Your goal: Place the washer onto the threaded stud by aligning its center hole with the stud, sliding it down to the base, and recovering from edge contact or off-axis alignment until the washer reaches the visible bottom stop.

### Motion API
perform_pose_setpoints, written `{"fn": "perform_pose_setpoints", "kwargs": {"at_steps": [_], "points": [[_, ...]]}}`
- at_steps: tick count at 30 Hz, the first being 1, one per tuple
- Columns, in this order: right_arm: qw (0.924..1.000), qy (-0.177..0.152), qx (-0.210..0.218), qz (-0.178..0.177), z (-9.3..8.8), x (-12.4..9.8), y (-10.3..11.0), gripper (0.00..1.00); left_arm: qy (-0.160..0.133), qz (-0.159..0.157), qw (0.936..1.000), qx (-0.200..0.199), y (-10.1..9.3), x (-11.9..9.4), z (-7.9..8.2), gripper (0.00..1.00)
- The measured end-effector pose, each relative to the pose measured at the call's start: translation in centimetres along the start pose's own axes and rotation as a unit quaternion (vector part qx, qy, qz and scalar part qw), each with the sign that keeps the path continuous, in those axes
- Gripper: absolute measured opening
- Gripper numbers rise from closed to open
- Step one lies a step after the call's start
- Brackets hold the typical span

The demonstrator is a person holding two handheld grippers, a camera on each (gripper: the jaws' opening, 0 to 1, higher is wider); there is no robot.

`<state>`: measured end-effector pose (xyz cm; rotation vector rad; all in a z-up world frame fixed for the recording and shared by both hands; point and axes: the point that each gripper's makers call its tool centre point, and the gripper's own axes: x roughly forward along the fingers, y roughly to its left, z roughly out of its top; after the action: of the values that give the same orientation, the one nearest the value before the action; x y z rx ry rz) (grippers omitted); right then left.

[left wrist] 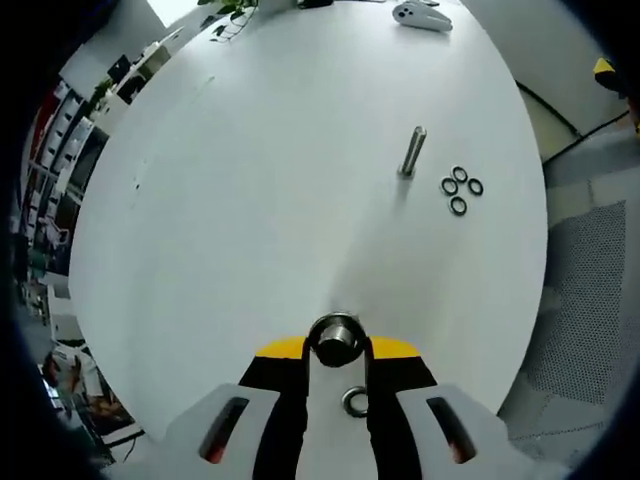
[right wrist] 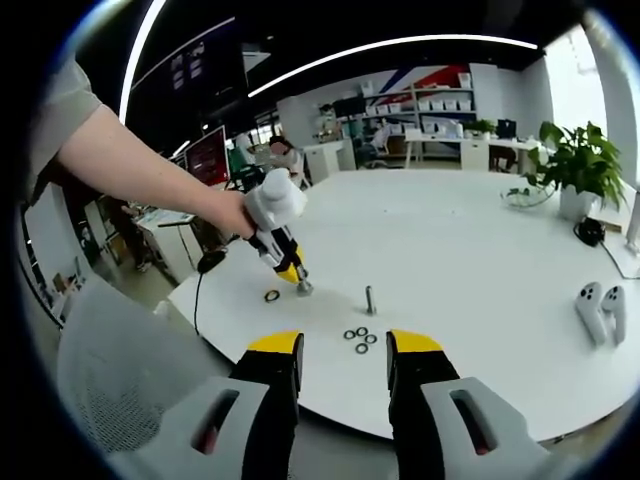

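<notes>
A threaded stud (left wrist: 412, 152) (right wrist: 370, 298) stands upright on the round white table (left wrist: 250, 200) (right wrist: 480, 260). Several dark washers (left wrist: 460, 190) (right wrist: 358, 338) lie in a small cluster beside it. My left gripper (left wrist: 335, 350) (right wrist: 298, 280), held by a person's hand, is shut on a short round metal piece (left wrist: 335, 338) (right wrist: 303, 288) at the table surface. One single washer (left wrist: 355, 402) (right wrist: 272, 296) lies flat on the table just behind those fingertips. My right gripper (right wrist: 343, 350) hovers open near the table's front edge, short of the cluster, holding nothing.
Two white controllers (right wrist: 600, 305) (left wrist: 420, 15) lie near the table's far side. A potted plant (right wrist: 575, 165) stands on the table at the right. A black cable (right wrist: 200, 290) hangs off the table edge by the left gripper. Grey perforated flooring (left wrist: 590, 300) lies below.
</notes>
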<state>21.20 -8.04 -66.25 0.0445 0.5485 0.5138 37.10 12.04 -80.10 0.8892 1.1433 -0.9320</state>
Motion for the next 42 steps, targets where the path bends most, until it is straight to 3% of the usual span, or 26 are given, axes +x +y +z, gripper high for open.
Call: {"fn": "perform_pose_setpoints", "kwargs": {"at_steps": [20,31,42], "points": [[1.0000,0.003,-0.002,-0.002,-0.1,0.0,-0.1,0.35,0.017,-0.007,0.9998,-0.012,-0.3,2.1,-0.6,0.19],[1.0000,0.003,-0.004,-0.001,-0.1,0.0,-0.1,0.35,0.011,-0.020,0.9990,-0.040,-0.6,2.3,-0.8,0.21],[1.0000,0.007,-0.006,0.000,-0.2,0.0,-0.1,0.35,0.010,-0.011,0.9989,-0.044,-0.4,2.6,-1.4,0.22]]}}
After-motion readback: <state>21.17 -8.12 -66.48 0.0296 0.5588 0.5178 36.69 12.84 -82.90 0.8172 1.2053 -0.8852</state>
